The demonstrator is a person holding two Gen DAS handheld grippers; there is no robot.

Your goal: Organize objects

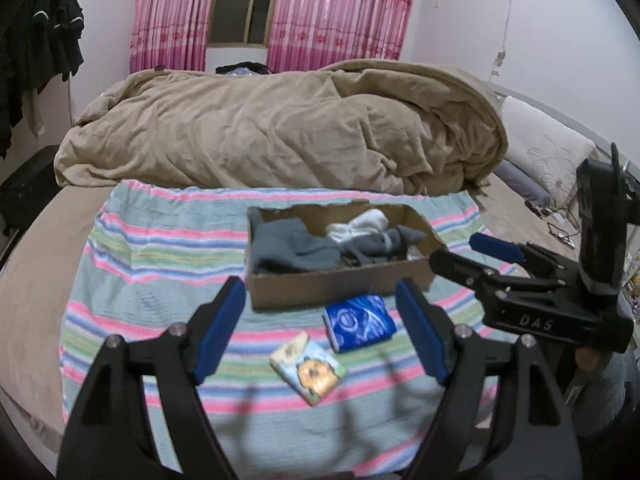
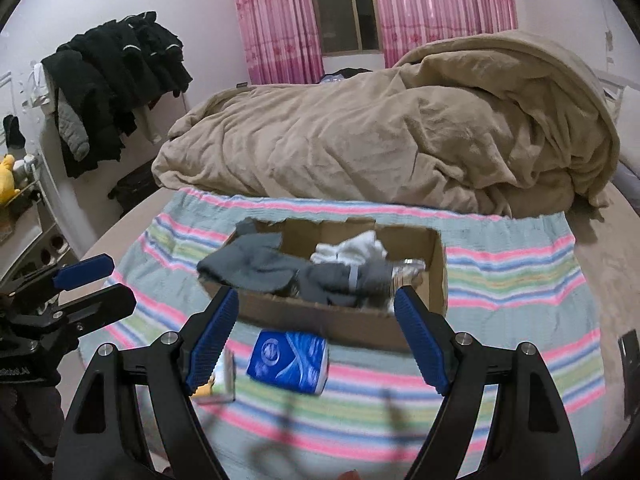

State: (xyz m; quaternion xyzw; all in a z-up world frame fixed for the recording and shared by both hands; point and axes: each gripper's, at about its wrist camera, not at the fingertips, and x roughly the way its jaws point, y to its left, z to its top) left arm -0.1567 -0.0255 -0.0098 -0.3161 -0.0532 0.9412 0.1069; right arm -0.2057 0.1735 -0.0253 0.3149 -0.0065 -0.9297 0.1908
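A cardboard box point(image 1: 340, 286) point(image 2: 438, 280) sits on a striped cloth on the bed, holding grey and white socks point(image 1: 304, 246) point(image 2: 256, 264). In front of it lie a blue tissue pack point(image 1: 359, 322) point(image 2: 289, 362) and a small pack with a cartoon print point(image 1: 307, 367) point(image 2: 222, 380). My left gripper point(image 1: 320, 328) is open and empty above the two packs. My right gripper point(image 2: 314, 342) is open and empty above the blue pack; it also shows at the right of the left wrist view point(image 1: 466, 254). The left gripper shows at the left of the right wrist view point(image 2: 108, 284).
A crumpled beige duvet point(image 1: 280, 128) point(image 2: 400, 128) fills the bed behind the striped cloth point(image 1: 160, 248) point(image 2: 520, 272). Dark clothes point(image 2: 116, 80) hang at the left. Pink curtains point(image 1: 332, 12) cover the far window. A pillow point(image 1: 548, 148) lies at the right.
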